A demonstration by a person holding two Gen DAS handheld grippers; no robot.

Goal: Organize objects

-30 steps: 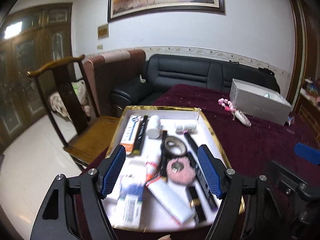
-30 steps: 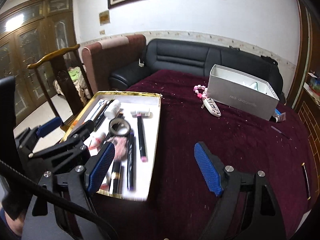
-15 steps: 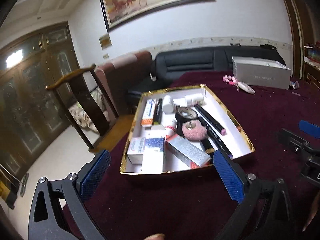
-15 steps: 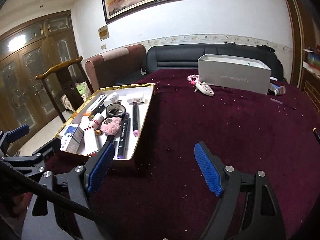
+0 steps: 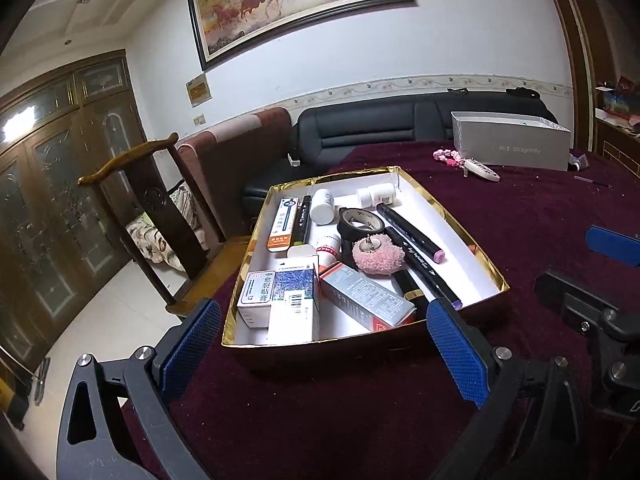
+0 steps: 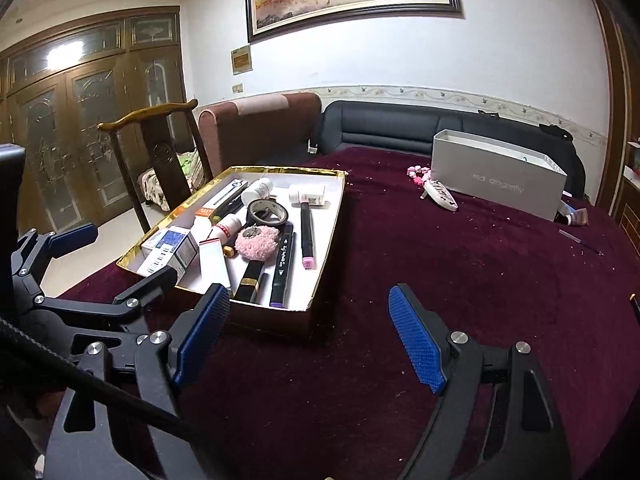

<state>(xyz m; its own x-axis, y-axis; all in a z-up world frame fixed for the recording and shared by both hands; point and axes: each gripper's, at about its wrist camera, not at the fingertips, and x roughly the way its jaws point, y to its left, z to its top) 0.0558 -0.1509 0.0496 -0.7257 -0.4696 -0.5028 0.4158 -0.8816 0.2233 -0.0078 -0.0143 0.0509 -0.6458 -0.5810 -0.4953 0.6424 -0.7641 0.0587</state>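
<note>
A gold-rimmed white tray (image 5: 448, 216) (image 6: 334, 216) sits on the maroon tablecloth, full of small things: medicine boxes (image 5: 280, 292), a black tape roll (image 5: 360, 222) (image 6: 267, 213), a pink puff (image 5: 378, 256) (image 6: 257, 242), black markers (image 5: 408, 232) (image 6: 307, 232), white bottles (image 5: 376, 195). My left gripper (image 5: 324, 356) is open and empty, just short of the tray's near wall. My right gripper (image 6: 310, 336) is open and empty over the cloth, at the tray's near right corner.
A grey open box (image 5: 512, 146) (image 6: 498, 178) stands at the back right, with pink beads (image 6: 418, 171) and a white keyfob (image 6: 440, 196) in front of it. A wooden chair (image 5: 160, 216) stands left of the table. A black sofa (image 6: 400, 128) lies behind.
Both grippers have pulled back from over the tray toward the table's near side and dropped lower. The tray and its contents now lie farther ahead. Both stay open.
</note>
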